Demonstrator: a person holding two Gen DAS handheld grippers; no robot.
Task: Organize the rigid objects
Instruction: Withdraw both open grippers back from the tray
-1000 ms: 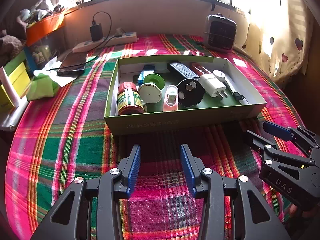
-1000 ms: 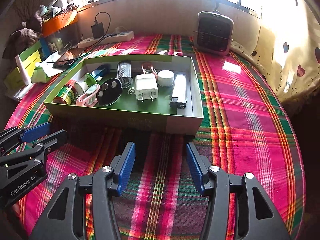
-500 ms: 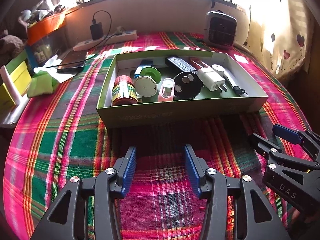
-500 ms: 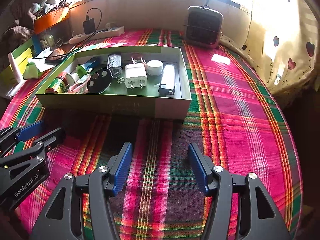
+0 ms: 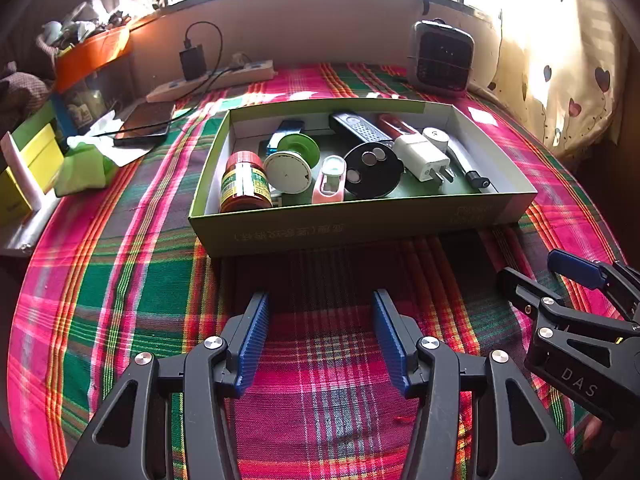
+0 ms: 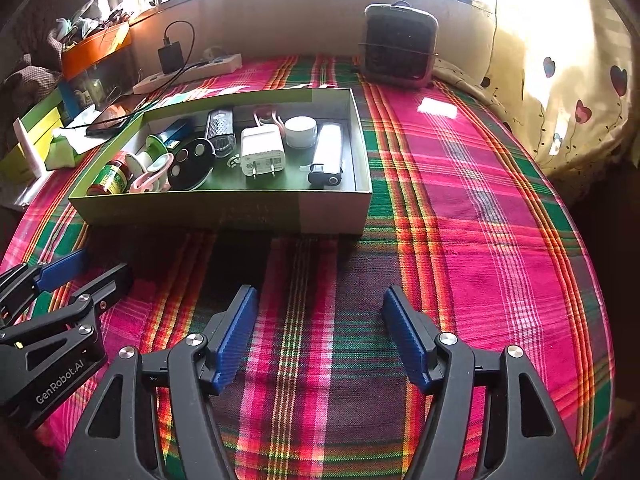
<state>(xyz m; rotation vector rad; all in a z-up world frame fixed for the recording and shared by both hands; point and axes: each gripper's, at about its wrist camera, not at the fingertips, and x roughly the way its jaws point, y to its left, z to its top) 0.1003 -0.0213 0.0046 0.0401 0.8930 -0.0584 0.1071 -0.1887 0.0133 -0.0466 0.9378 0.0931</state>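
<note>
Sunlit plaid cloth (image 6: 460,200) covers the table under a barred window, with a small heater (image 6: 398,50) at 1 o'clock near the far edge. Since a second ago both claws have backed away from the green box (image 5: 340,228), which now sits further off at 12 o'clock in the left view and 11 o'clock in the right; nothing inside it has shifted. I judge the sorting is finished or nearly so, since no loose item lies on the cloth. The left claw (image 5: 318,340) stands wide open and holds nothing; the right claw (image 6: 320,334) is likewise spread and empty.

The box carries the goods: a red-capped jar (image 5: 244,184) at its near-left corner, a white spool (image 5: 288,172), a pink holder (image 5: 330,180), a black disc (image 5: 372,170), a white plug adapter (image 6: 262,150) and a pale lighter-like stick (image 6: 328,154) against the right wall.

Bare cloth runs wide at 3 o'clock of the box (good free room), while the left side is crowded by a phone (image 5: 146,122) and a power strip (image 5: 212,80).
</note>
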